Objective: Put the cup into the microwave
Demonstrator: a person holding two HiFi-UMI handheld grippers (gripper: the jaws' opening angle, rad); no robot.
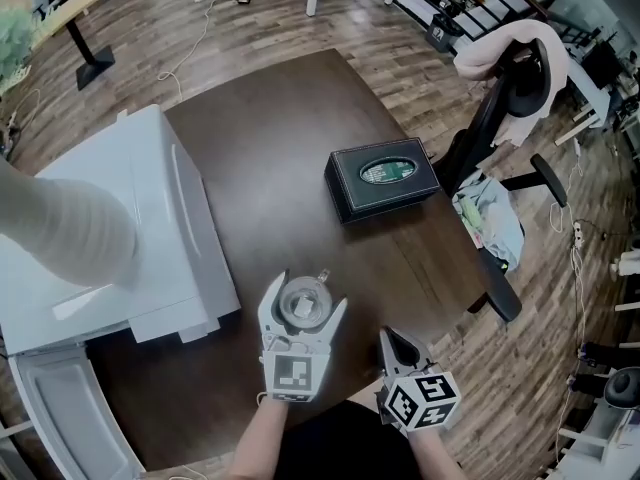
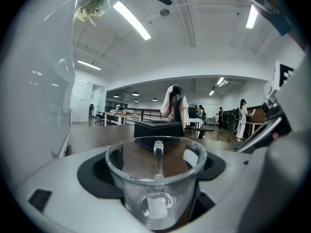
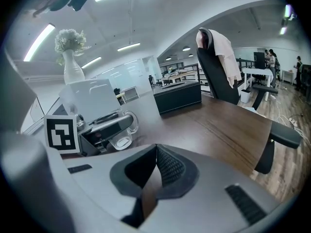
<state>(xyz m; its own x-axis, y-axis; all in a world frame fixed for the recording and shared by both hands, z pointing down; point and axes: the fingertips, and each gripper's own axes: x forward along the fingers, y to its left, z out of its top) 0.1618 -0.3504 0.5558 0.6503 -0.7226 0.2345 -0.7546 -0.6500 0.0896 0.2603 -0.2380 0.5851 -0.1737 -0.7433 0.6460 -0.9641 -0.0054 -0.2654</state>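
A clear glass cup [image 1: 303,303] with a handle sits between the jaws of my left gripper [image 1: 308,292], which is shut on it near the table's front edge. In the left gripper view the cup [image 2: 155,178] fills the middle, its handle turned away from the camera. The right gripper view shows the cup [image 3: 120,132] low at the table surface. The white microwave [image 1: 150,228] stands at the table's left, and a white panel [image 1: 60,418] at its front corner looks like its open door. My right gripper [image 1: 390,338] is shut on nothing, just right of the left one.
A black box [image 1: 382,178] with a green oval on its lid lies on the dark wooden table [image 1: 280,138], right of centre. A white vase [image 3: 73,69] of flowers stands on the microwave. A black office chair [image 1: 505,108] draped with pink cloth stands off the right edge.
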